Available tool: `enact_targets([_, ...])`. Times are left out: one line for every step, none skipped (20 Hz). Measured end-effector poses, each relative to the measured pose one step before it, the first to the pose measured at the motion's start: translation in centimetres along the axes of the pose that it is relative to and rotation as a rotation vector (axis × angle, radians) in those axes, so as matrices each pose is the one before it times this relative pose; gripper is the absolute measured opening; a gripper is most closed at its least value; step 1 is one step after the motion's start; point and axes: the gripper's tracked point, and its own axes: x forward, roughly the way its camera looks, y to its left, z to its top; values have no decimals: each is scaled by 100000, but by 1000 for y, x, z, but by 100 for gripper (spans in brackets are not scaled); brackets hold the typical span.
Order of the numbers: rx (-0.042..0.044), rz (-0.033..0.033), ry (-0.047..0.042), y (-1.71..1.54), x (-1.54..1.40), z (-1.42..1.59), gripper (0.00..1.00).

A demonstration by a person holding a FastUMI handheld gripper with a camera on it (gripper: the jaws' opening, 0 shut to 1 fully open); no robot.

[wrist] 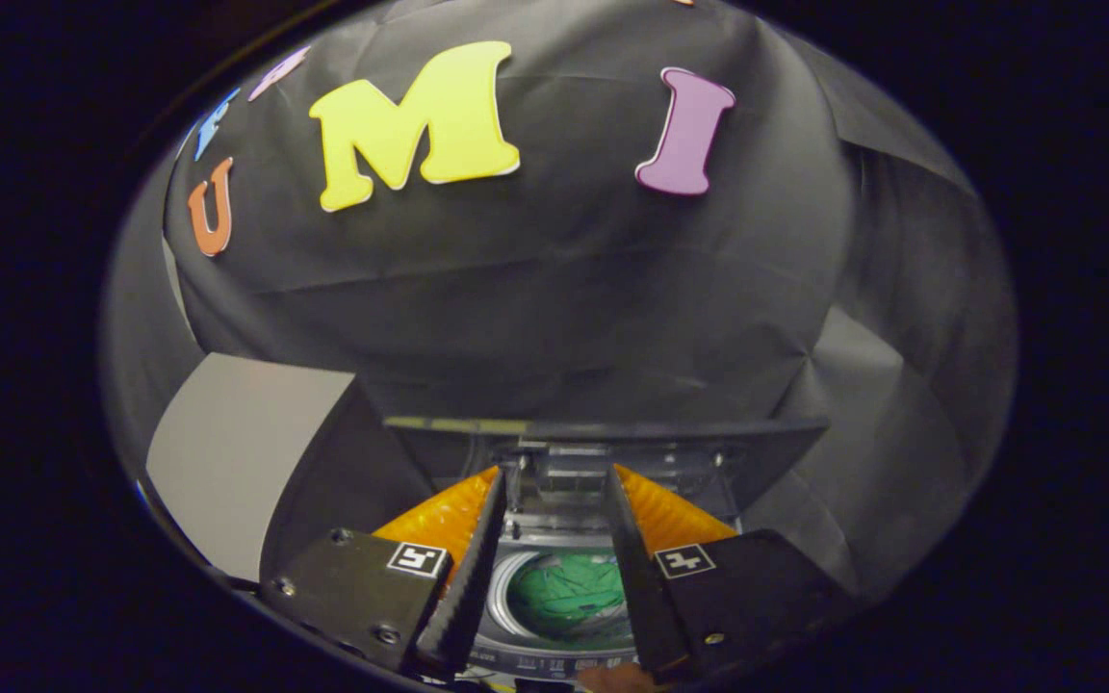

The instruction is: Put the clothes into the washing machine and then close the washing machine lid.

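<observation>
A green garment (569, 592) lies inside the round drum of the washing machine (554, 534), seen between and below my fingers. The machine's lid (603, 428) stands raised, its dark top edge just beyond my fingertips. My gripper (554, 481) hovers above the drum's mouth, open, with nothing between its fingers. The control strip (545, 664) of the machine shows at the near side under the fingers.
A grey panel (237, 452) stands to the left of the machine. Black cloth hangs behind and to the right of the raised lid. A small part of a hand (617, 679) shows beneath the fingers.
</observation>
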Motion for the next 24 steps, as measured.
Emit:
enact_targets([962, -313, -1619, -151, 468, 1040, 65])
enact_targets([935, 114, -1261, -294, 417, 980, 65])
enact_targets([1039, 272, -1770, -164, 646, 1102, 65])
enact_targets([224, 111, -134, -188, 727, 897, 65])
enact_targets([-186, 865, -180, -132, 765, 635, 65])
enact_targets([-450, 34, 466, -169, 925, 478, 65])
enact_targets([-1213, -226, 685, -59, 1334, 285, 65])
enact_targets([-724, -228, 288, -178, 809, 179, 65])
enact_targets([466, 149, 659, -80, 859, 52, 65])
enact_targets([973, 524, 192, 64, 758, 59, 65])
enact_targets([856, -86, -569, -230, 682, -190, 65])
enact_targets([27, -1446, -1306, -427, 725, -111, 65])
enact_targets([-805, -1869, -1069, -514, 662, -277, 65])
enact_targets([-834, -1520, 168, -379, 524, -476, 65])
enact_targets([-360, -692, 228, -307, 477, -646, 65])
enact_targets([472, 55, 872, -182, 410, -523, 65])
enact_targets([929, 782, 897, 70, 219, -524, 65])
enact_targets([828, 457, 815, 52, 255, -478, 65])
enact_targets([625, 299, 1270, -57, 81, -614, 65])
enact_targets([245, 271, 1472, 51, 156, -621, 65])
enact_targets([97, 558, -1317, 65, -126, -41, 65])
enact_targets([-514, -328, -412, 16, 50, 136, 65])
enact_targets([-235, 58, -235, 40, -168, -177, 65])
enact_targets([501, 137, -459, -76, -128, -14, 65])
